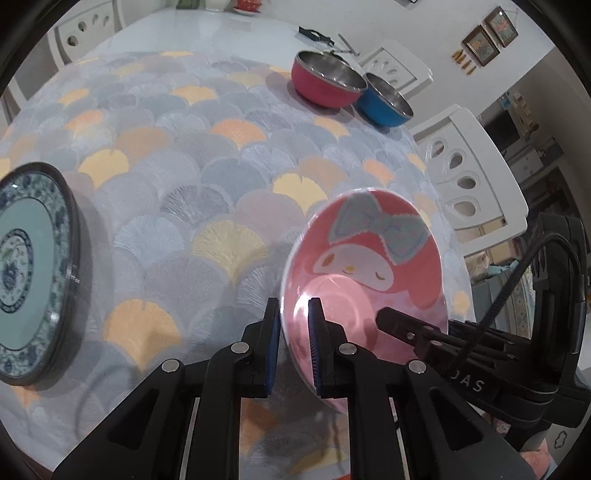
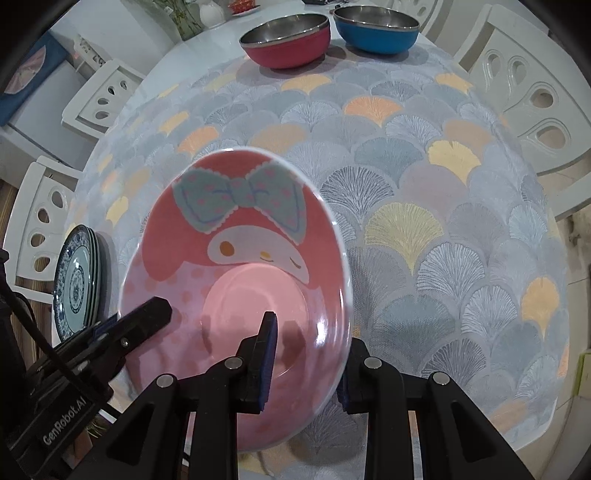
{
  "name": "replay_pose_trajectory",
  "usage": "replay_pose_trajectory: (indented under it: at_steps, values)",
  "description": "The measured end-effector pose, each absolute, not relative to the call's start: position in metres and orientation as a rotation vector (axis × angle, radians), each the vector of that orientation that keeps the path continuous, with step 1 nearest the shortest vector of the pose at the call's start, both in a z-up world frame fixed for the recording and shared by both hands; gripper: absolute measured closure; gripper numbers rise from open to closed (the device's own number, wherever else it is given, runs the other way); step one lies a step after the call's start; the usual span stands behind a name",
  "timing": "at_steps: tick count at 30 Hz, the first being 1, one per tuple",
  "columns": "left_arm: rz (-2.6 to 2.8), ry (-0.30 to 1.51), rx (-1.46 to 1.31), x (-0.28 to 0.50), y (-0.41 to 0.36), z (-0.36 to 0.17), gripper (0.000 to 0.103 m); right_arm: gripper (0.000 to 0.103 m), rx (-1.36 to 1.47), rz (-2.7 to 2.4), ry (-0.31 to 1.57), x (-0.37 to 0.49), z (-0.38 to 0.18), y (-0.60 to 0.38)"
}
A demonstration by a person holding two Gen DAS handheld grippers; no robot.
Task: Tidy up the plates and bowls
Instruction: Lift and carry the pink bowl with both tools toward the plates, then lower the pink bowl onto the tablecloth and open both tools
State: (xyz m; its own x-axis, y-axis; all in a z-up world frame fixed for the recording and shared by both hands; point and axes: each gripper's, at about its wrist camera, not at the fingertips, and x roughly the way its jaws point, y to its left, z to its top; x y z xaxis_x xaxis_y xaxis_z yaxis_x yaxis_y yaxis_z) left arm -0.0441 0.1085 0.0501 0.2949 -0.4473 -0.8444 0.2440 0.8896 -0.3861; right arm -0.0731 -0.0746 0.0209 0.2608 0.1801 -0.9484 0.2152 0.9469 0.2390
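Note:
A pink cartoon-print bowl [image 1: 369, 258] [image 2: 236, 258] hangs tilted over the patterned tablecloth [image 1: 203, 166], held by both grippers. My left gripper [image 1: 295, 306] is shut on its left rim, one pad inside and one outside. My right gripper [image 2: 308, 343] is shut on the opposite rim, and its outer finger is hidden behind the bowl. Each gripper's finger [image 1: 402, 330] [image 2: 147, 317] also shows in the other's view. A stack of blue-and-white plates [image 1: 26, 266] [image 2: 75, 280] lies at the left. A red steel bowl [image 1: 325, 79] [image 2: 288, 40] and a blue one [image 1: 386, 101] [image 2: 376, 29] stand side by side at the far end.
White chairs [image 1: 472, 184] [image 2: 528, 92] ring the table, with another chair [image 2: 44, 229] beyond the plate stack. Small items [image 1: 317, 35] lie on the bare white tabletop past the cloth. The table's right edge runs close to the held bowl.

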Motion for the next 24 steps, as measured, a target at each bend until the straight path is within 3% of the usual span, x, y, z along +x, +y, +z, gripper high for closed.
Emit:
replay_pose_trajectory:
  at_steps: [7,11,22,24]
  values:
    - [-0.452,1.158,-0.230,-0.043,0.128,0.069,0.090,0.074,0.412,-0.016,1.298,-0.083,0.039,-0.089]
    - [-0.456,1.132,-0.232,-0.050,0.137,0.082,0.090,0.056,0.439,-0.021,1.269,-0.094,0.055,-0.097]
    - [-0.514,0.996,-0.198,-0.057,0.144,0.145,0.090,0.055,0.441,0.011,1.158,-0.107,0.115,-0.091]
    - [-0.521,0.965,-0.190,-0.053,0.143,0.158,0.075,0.055,0.435,0.017,1.129,-0.106,0.129,-0.090]
